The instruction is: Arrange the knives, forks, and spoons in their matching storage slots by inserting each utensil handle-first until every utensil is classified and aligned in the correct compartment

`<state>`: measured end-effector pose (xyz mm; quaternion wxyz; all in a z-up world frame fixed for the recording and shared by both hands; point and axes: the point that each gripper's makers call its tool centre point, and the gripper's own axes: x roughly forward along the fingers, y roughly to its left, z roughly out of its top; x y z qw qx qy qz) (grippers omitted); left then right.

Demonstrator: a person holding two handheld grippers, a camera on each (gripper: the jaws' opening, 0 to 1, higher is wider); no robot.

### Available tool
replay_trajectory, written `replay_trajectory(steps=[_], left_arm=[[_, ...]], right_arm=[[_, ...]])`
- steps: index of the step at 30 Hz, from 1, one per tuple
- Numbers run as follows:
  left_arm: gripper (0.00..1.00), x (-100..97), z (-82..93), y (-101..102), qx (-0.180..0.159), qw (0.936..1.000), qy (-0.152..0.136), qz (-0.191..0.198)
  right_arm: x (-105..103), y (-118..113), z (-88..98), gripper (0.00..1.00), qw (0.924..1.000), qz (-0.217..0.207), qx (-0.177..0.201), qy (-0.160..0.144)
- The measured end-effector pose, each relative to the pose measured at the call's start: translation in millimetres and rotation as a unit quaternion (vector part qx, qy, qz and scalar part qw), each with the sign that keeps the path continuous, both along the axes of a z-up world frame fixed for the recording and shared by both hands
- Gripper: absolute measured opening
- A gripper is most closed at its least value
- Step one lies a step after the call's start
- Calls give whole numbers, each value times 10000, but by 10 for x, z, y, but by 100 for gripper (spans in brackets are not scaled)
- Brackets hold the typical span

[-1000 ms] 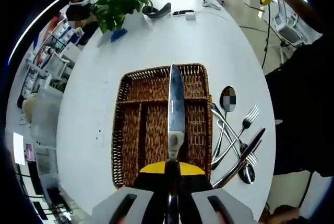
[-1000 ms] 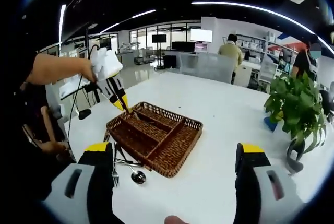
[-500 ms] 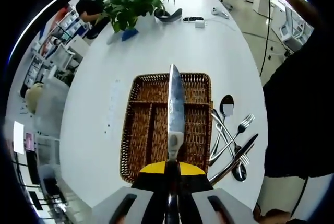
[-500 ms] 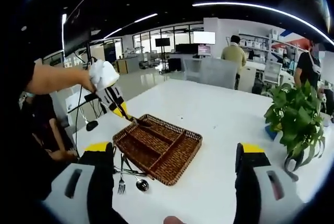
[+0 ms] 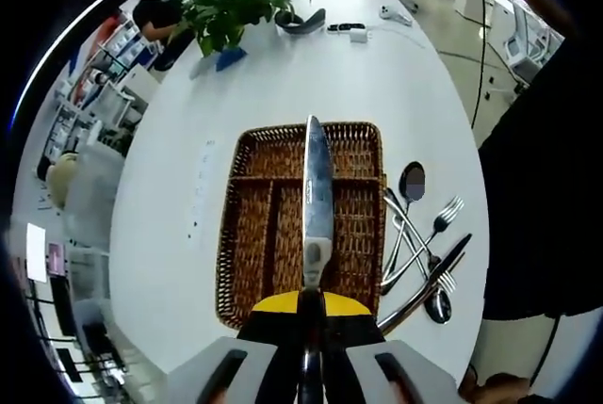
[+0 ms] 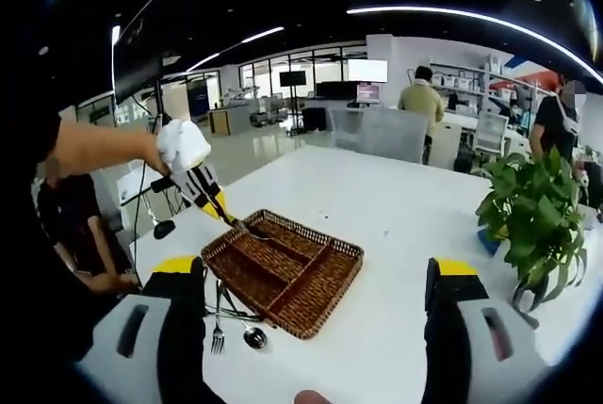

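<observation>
While the left gripper [image 5: 303, 329] is held above the near edge of the wicker cutlery tray [image 5: 247, 234], a table knife [image 5: 317, 199] is clamped by its handle between the closed jaws, the blade pointing forward over the tray's right-hand long slots and reaching its cross compartment at the far end. The tray is seen lying on a white oval desk [image 5: 283, 74], with wide bare surface on its left and beyond its far edge. Just beside the tray's right edge a loose pile of cutlery [image 5: 424, 249] is found, forks, spoons and a dark-handled knife crossed over one another, close to the desk's right rim. A potted plant [image 5: 236, 4] is set well apart at the far end.

In the right gripper view, the right gripper [image 6: 311, 329] is held clear of everything, its jaws spread wide, with open desk between it and the tray [image 6: 287, 267]. The left gripper [image 6: 203, 187] is seen over the tray's far corner.
</observation>
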<state>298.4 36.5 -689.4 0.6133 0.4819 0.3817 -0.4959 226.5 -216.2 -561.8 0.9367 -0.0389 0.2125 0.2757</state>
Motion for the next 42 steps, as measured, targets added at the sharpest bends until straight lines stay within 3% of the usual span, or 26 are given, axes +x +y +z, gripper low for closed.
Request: replay_trajectory(steps=[3, 10, 20, 22, 24, 26, 29, 42], left_arm=[[2, 69, -65, 45, 100, 9998, -143, -134], [2, 122, -163, 18, -71, 9998, -98, -169], [2, 118, -559, 17, 36, 9995, 64, -319], [2, 96, -637, -2, 30, 9993, 71, -361], [2, 97, -758, 63, 374, 9977, -105, -555], [2, -1, -914, 52, 194, 9989, 171, -397], [2, -4, -1045, 116, 315, 9986, 88, -423], [2, 5, -1332, 111, 250, 9992, 131, -276]], right_arm=[[-11, 66, -27, 99, 10000, -38, 10, 48], [29, 206, -187, 99, 9989, -381, -131, 223], [106, 439, -78, 99, 9978, -578, -210, 249], [105, 442, -92, 99, 9977, -592, -205, 251], [102, 441, -142, 99, 9974, -620, -216, 291], [64, 441, -208, 100, 9969, -632, -309, 340], [9, 424, -249, 99, 9969, -621, -321, 365], [9, 400, -324, 99, 9957, -790, -183, 452]])
